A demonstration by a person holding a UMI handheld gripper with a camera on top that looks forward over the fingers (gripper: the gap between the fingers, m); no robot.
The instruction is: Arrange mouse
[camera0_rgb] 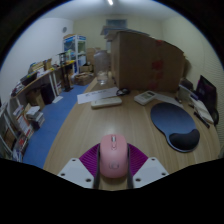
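A pink computer mouse [112, 156] sits between my two fingers, pressed on both sides by the purple pads [90, 161]. My gripper [112, 170] is shut on it and holds it above the wooden desk [95, 125]. A dark blue-grey mouse mat [182, 126] with a wrist rest lies on the desk ahead and to the right of the fingers, apart from the mouse.
A white keyboard [104, 98] and a small white device [145, 97] lie further back on the desk. A large cardboard box [140, 58] stands behind them. Cluttered shelves [30, 95] line the left side, with blue floor below. More items sit beyond the mat on the right.
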